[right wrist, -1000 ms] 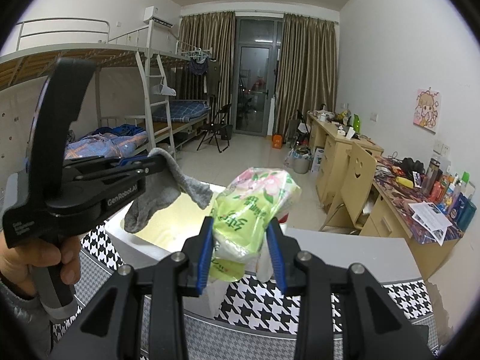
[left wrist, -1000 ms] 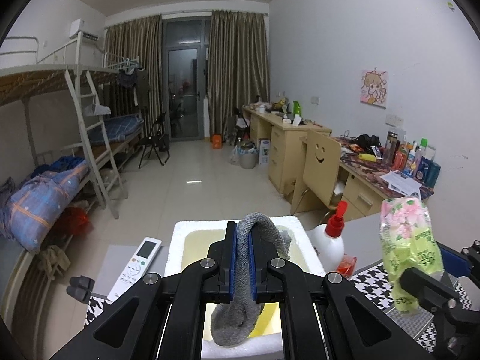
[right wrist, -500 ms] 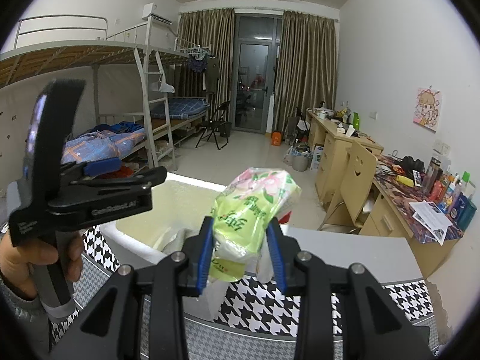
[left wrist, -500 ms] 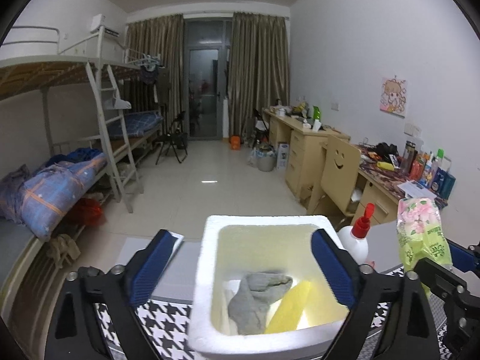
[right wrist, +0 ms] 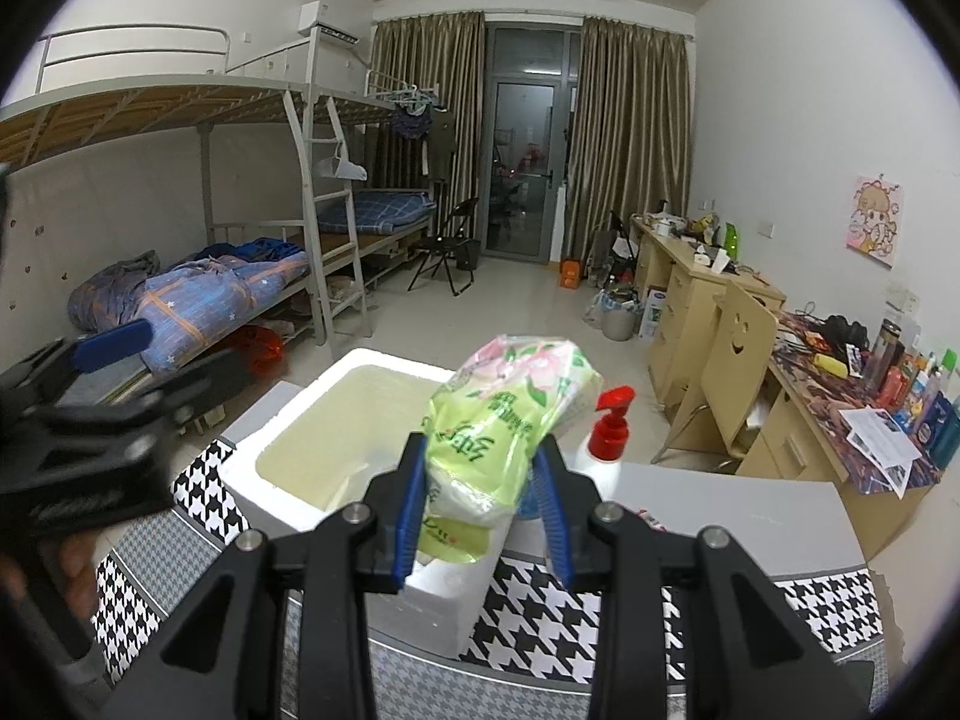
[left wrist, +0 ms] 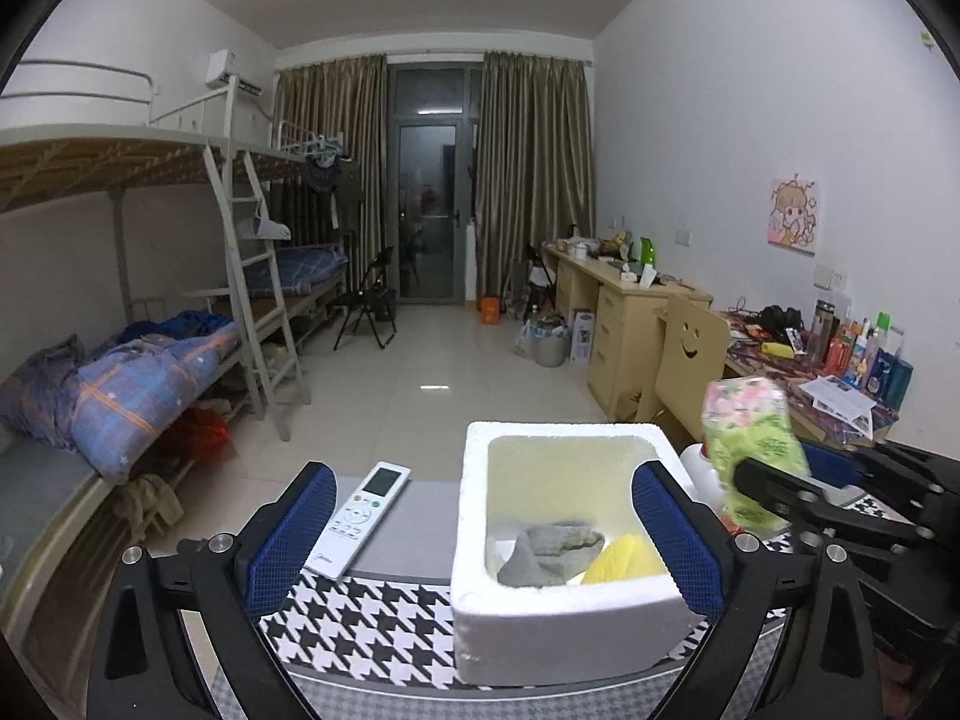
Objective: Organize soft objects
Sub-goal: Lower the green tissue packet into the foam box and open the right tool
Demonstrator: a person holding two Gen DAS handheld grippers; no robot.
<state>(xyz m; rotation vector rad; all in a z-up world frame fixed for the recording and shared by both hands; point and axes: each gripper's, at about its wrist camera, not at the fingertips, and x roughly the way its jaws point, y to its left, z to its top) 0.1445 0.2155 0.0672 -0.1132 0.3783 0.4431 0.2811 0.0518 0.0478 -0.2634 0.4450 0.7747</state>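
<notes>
Left wrist view: left gripper jaws spread wide and empty, having just been opening, nothing between the pads. Grey sock lies inside the foam box on its floor, next to a yellow item. Remote sits just left of the box, on the table.

Right wrist view: right gripper clamped on the green tissue pack, held upright above the box's near-right corner. Red-capped bottle stands just right of the box.

Step, as I read it: sock drop is done, pack goes in next. Next move needs the right gripper carried left over the box opening, then released; the left gripper should clear the box first.
</notes>
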